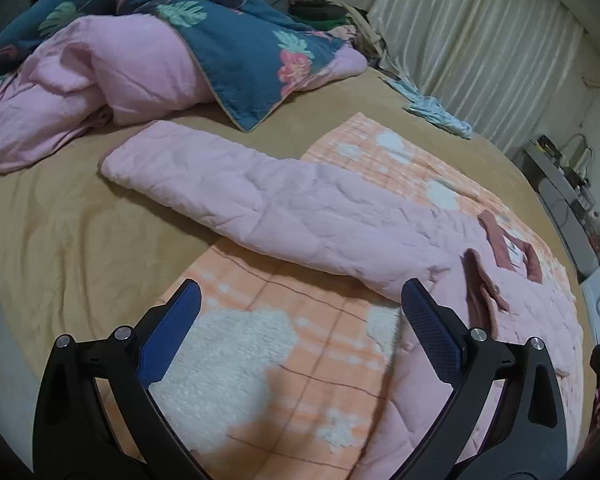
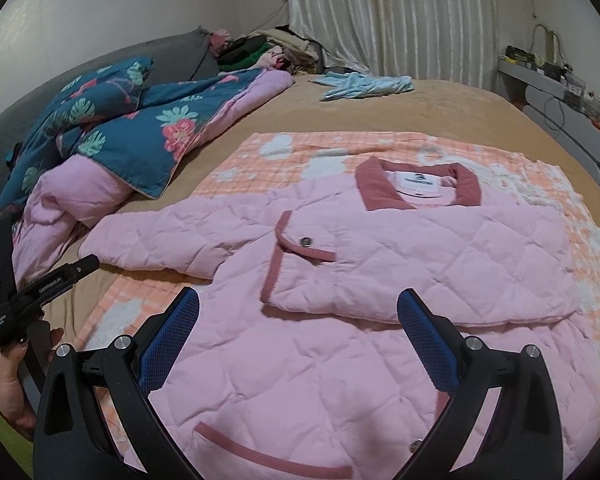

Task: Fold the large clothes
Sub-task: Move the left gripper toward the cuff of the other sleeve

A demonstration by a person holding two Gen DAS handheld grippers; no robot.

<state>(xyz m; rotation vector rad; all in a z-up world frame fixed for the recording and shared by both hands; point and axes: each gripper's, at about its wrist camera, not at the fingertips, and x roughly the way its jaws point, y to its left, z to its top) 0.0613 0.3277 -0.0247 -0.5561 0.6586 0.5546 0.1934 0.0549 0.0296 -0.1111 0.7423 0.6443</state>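
A pink quilted jacket [image 2: 340, 320] with darker pink trim and collar [image 2: 420, 188] lies flat on an orange checked blanket [image 2: 260, 152] on the bed. Its right side is folded over the front; its left sleeve [image 2: 160, 236] stretches out to the left. In the left wrist view the sleeve [image 1: 260, 204] runs across the blanket [image 1: 300, 360]. My left gripper [image 1: 300, 304] is open and empty above the blanket, just short of the sleeve. My right gripper [image 2: 298, 308] is open and empty above the jacket's lower front. The left gripper's body [image 2: 40, 292] shows in the right wrist view.
A heaped blue floral and pink duvet [image 2: 120, 132] lies at the head of the bed on the tan sheet [image 2: 440, 108]. A light blue garment [image 2: 364, 84] lies at the far edge. Curtains [image 2: 380, 12] hang behind. A cluttered shelf [image 2: 560, 80] stands on the right.
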